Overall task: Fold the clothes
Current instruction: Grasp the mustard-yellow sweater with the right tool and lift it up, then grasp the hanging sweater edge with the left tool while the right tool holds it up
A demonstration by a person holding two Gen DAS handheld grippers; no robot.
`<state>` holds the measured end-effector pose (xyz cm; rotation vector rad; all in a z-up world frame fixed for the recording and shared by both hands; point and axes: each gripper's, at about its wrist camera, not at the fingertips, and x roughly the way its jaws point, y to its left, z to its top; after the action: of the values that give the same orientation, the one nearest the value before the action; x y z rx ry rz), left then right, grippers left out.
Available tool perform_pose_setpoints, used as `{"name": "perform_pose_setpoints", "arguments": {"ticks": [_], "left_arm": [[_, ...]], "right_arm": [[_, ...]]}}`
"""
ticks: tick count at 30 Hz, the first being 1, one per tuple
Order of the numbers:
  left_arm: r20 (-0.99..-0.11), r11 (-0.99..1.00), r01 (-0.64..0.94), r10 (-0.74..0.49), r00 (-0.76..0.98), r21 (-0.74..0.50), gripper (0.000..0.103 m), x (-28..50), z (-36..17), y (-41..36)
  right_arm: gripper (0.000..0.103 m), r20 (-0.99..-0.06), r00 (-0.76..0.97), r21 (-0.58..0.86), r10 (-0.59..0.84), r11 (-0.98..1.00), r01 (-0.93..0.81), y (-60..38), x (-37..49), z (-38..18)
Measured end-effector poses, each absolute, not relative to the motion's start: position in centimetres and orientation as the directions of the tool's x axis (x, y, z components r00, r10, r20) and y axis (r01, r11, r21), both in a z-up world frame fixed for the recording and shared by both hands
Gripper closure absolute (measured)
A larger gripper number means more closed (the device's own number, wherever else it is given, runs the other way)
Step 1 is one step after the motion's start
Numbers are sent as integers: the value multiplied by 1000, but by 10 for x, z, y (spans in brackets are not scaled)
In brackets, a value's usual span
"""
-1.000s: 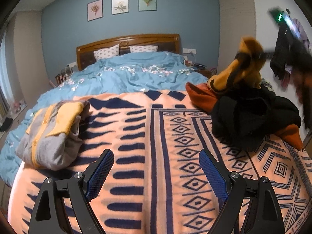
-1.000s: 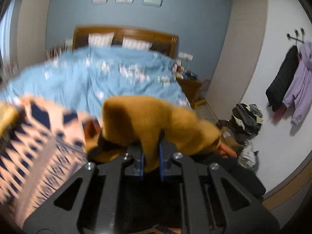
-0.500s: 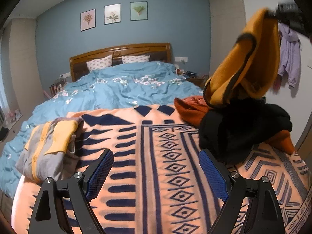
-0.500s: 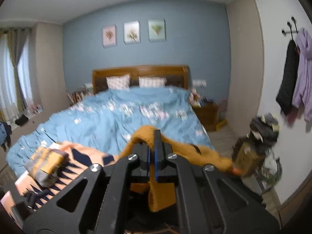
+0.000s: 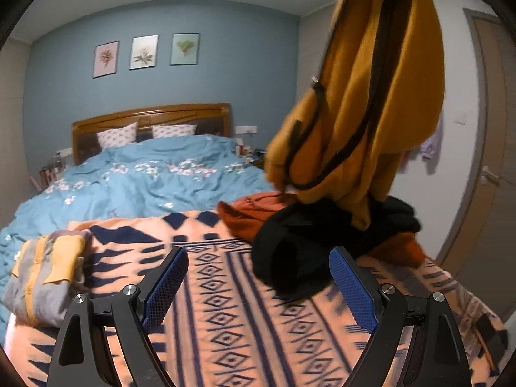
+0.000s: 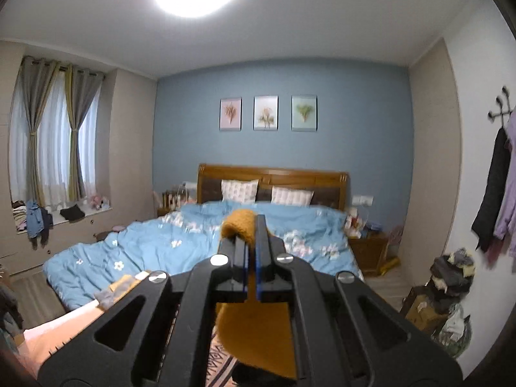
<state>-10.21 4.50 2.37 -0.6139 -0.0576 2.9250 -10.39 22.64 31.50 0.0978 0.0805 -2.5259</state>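
A mustard-yellow fleece jacket (image 5: 364,96) with a dark zipper hangs in the air at the right of the left wrist view, lifted high above a heap of black and rust-orange clothes (image 5: 309,242). My right gripper (image 6: 251,225) is shut on a fold of that jacket (image 6: 240,225), and the rest of it hangs below. My left gripper (image 5: 258,287) is open and empty, low over the orange patterned blanket (image 5: 225,306). A folded grey and yellow garment (image 5: 45,274) lies at the blanket's left edge.
The blanket lies on the foot of a bed with a blue floral duvet (image 5: 154,180) and a wooden headboard (image 6: 274,177). A nightstand (image 6: 371,251) and a clothes basket (image 6: 448,290) stand to the right. Coats (image 6: 496,187) hang on the right wall.
My right gripper has lifted the yellow jacket from the heap high into the air, so it hangs free. My left gripper has stayed open and dropped a little lower over the blanket.
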Motion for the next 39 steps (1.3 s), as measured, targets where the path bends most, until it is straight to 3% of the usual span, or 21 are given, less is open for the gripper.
{"name": "perform_pose_setpoints", "arguments": {"ticks": [5,10,13,17,22,25,26,33,37,39], "left_arm": [[-371,-971,-208,238,-898,-119,12,-77,29,58],[-335,-950,-273,309,-890,-150,12,-38,29,58],[-335,-953,-280,304,-892,-118,13,-13,25,50],[-348,-968,-236,250,-904,-82,29,8,30,25],[-284,-977,-137,180,-942,-164,29,35,66,-29],[-239,-974,-133,175,-955,-182,21,59,81,-47],[-239,-971,-156,197,-951,-181,18,68,79,-48],[-319,-924,-373,381,-868,-87,17,137,6,-9],[-350,-847,-530,511,-785,-50,17,172,-19,31],[-368,-834,-552,514,-775,-3,17,174,-23,57]], "right_arm": [[99,-43,-790,-54,-612,-788,613,224,-58,337],[99,-62,-769,-56,-636,-767,639,222,-20,340],[99,-91,-753,-52,-652,-752,657,221,0,330],[99,-101,-716,-53,-691,-715,697,219,28,320],[99,-56,-663,-28,-747,-662,749,223,65,328],[99,-37,-657,-54,-753,-655,754,222,85,329],[99,-48,-656,-45,-753,-655,754,221,87,328],[99,-190,-686,52,-702,-705,707,219,60,293],[99,-223,-681,80,-698,-709,700,221,51,278],[99,-227,-680,86,-697,-710,699,219,47,278]]}}
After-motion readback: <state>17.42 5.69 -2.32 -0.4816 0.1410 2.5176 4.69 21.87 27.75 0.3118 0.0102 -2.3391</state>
